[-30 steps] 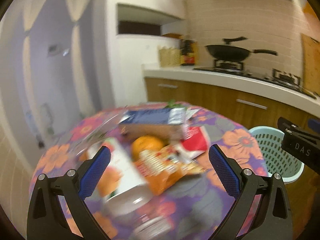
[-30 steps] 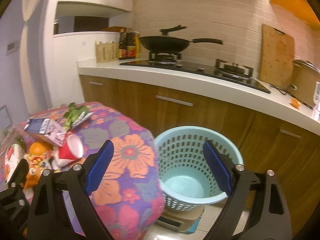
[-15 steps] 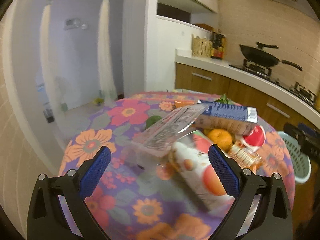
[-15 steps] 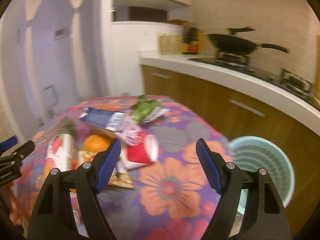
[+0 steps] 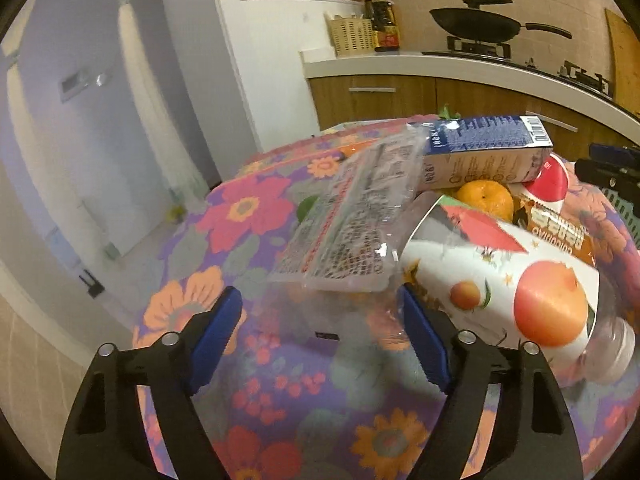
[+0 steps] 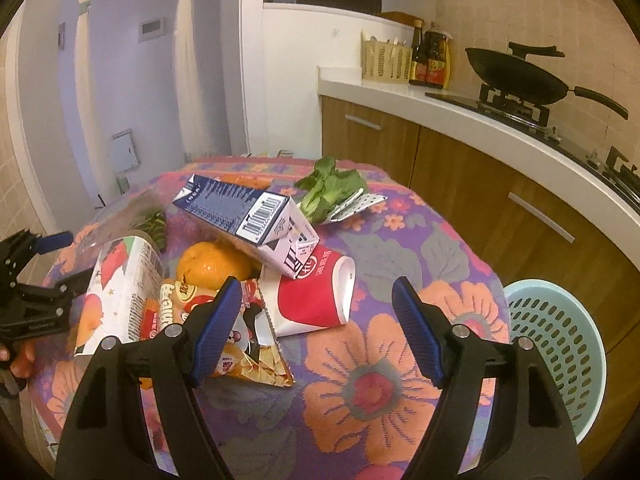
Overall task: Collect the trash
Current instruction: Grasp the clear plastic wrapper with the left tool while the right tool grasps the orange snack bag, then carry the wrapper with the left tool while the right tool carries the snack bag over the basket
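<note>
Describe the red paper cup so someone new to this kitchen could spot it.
Find the round table with the flowered purple cloth. In its trash pile, the red paper cup lies on its side under the blue-and-white milk carton. It alone is red with a white rim.

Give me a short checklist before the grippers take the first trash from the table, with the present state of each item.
1. Left gripper empty, jaws just narrowed: ok.
2. Right gripper empty: ok.
3. Clear tray lined up between the left fingers: ok, pads not yet on it.
4. Red cup ahead of the right gripper: ok.
5. Carton leans on the cup and the orange, may slide: not ok.
6. Basket beside the table, open on top: ok; contents cannot tell.
</note>
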{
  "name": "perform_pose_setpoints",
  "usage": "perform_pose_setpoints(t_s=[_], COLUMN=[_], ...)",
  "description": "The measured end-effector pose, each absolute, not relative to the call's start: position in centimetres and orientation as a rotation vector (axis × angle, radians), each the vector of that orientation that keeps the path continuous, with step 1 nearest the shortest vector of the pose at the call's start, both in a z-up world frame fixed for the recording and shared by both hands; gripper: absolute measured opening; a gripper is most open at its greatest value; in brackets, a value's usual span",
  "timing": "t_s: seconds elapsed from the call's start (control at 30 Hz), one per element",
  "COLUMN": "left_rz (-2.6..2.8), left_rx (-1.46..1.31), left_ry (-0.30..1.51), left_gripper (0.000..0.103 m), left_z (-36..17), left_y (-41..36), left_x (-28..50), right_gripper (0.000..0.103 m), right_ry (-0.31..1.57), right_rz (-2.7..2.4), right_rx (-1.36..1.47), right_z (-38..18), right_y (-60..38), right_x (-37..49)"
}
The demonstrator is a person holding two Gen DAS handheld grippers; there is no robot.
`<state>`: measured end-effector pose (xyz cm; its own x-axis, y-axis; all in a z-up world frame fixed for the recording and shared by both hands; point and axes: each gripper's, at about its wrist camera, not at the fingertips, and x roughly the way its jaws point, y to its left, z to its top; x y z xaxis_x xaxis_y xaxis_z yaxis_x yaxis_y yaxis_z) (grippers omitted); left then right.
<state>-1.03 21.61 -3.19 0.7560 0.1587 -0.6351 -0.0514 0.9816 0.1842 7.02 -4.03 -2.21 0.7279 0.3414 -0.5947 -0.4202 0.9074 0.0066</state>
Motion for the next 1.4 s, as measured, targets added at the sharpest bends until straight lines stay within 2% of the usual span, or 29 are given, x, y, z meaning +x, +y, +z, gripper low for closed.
perform_pose_setpoints(t_s=[0.13,0.33,0.63,0.8,0.9,1.03,1.4], left_rz=[0.117,0.131,0.148,0.14,0.146,0.136,0.106], left_rx=[0.2,0.154,0.021,-0.043,-0.052,-0.094,-0.127], left_ry=[0.714,0.69,0.638,0.633,0.632,0.62,0.605], left_gripper=[0.045,0.04,0.026,0.022,0.021,0.01,0.009], left_z=[-3.4,-3.4,-1.9,-1.4,-1.3,-0.6,0.0], left_y=[20.7,21.0,22.7,23.8,23.8,24.1,23.6], left_x=[-0.3,-0.5,-1.9,-2.1,-2.1,-2.4,-3.1], right_gripper=[0.073,0.073,0.073,0.073,0.069,0.067,0.079], right_ry=[0.664,0.724,0.817,0.886,0.903,0.911,0.939], right_rz=[0.466,0.558,0.653,0.659,0.664,0.648,0.639], right_rx=[-0.118,-0.079,-0.08,-0.057,-0.043,-0.066,0.013], right_z=[-2.7,-3.4,-4.6,-5.9,-6.0,-5.9,-6.2], right_y=[-3.7,-3.4,-1.2,-1.1,-1.4,-1.3,-1.8], right_x=[7.2,6.6,6.2,7.6,8.0,7.7,8.5])
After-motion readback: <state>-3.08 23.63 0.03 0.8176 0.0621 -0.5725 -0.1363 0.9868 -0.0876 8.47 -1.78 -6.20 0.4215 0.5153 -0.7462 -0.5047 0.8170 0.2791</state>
